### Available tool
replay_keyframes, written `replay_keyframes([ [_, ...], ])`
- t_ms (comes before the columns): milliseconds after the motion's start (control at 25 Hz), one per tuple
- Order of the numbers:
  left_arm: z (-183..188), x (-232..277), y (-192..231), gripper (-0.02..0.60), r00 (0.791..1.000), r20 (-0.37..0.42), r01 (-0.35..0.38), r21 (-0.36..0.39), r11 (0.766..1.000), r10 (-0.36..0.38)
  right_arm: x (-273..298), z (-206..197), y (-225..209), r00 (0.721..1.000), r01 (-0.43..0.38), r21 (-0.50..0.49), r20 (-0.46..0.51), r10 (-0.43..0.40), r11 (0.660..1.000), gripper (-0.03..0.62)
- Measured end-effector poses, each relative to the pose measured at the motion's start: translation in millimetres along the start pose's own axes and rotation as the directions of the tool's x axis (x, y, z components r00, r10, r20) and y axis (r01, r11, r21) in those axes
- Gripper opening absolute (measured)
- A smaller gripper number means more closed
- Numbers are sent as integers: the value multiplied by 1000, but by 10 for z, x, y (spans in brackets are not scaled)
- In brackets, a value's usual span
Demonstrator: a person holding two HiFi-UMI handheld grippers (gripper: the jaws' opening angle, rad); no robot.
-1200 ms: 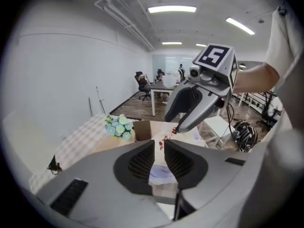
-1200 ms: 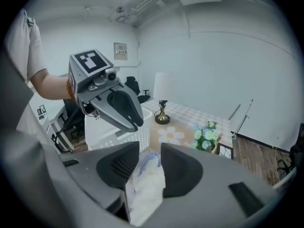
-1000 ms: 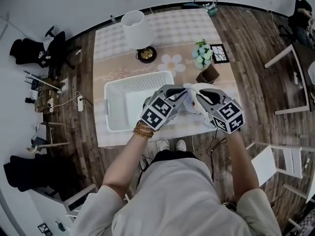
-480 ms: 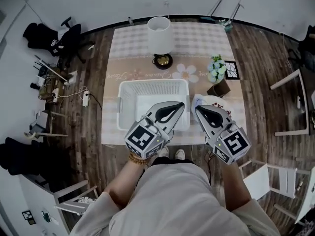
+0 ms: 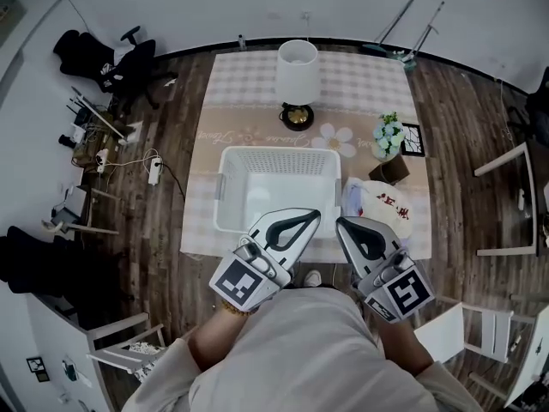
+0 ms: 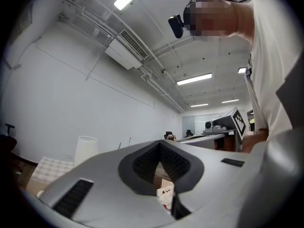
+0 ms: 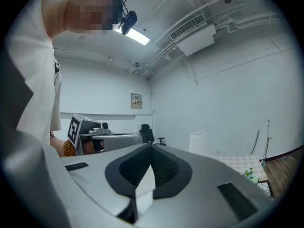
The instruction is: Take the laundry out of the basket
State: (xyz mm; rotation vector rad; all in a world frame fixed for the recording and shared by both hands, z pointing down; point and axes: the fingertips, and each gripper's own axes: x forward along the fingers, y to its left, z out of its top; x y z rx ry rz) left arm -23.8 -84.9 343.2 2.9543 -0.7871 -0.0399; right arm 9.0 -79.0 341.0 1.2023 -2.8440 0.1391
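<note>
Over on the counter [image 5: 249, 84], with its checked cloth, the white basket [image 5: 225, 187] sits near the front edge. The laundry [image 5: 384, 209], a white bundle with red print on it, lies outside the basket, on the cloth just beside its right wall. Behind the basket stands a white-shaded lamp [image 5: 297, 67]. Off to the right are a small pot of flowers [image 5: 388, 132] and a dark picture frame [image 5: 413, 140], both beyond the laundry.

The person stands at the near edge and holds both tools up in front of the chest, side by side but not touching, their noses level and pointing across the counter. The left tongs [image 5: 310, 217] are clenched, jaw against jaw, and grasp nothing. The right tongs [image 5: 343, 226] have just been closing and are now clenched too, with nothing caught between them. Neither pair touches the laundry or the basket.
</note>
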Motion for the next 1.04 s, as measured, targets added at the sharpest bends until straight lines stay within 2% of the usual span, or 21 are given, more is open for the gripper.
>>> replay_keyframes([
  [160, 10, -21, 10, 17, 1000, 23, -3, -7, 1000, 3, 28, -1, 49, 1000, -23, -21, 1, 23, 1000, 0],
  [360, -3, 28, 22, 17, 1000, 22, -14, 25, 1000, 13, 10, 9, -38, 1000, 1, -25, 18, 0, 1000, 0],
  [600, -2, 12, 45, 17, 1000, 28, -3, -18, 1000, 4, 40, 27, -36, 1000, 12, -15, 17, -11, 1000, 0],
  [1040, 13, -4, 120, 17, 1000, 31, -2, -24, 1000, 3, 110, 74, -53, 1000, 18, -18, 22, -17, 1000, 0],
])
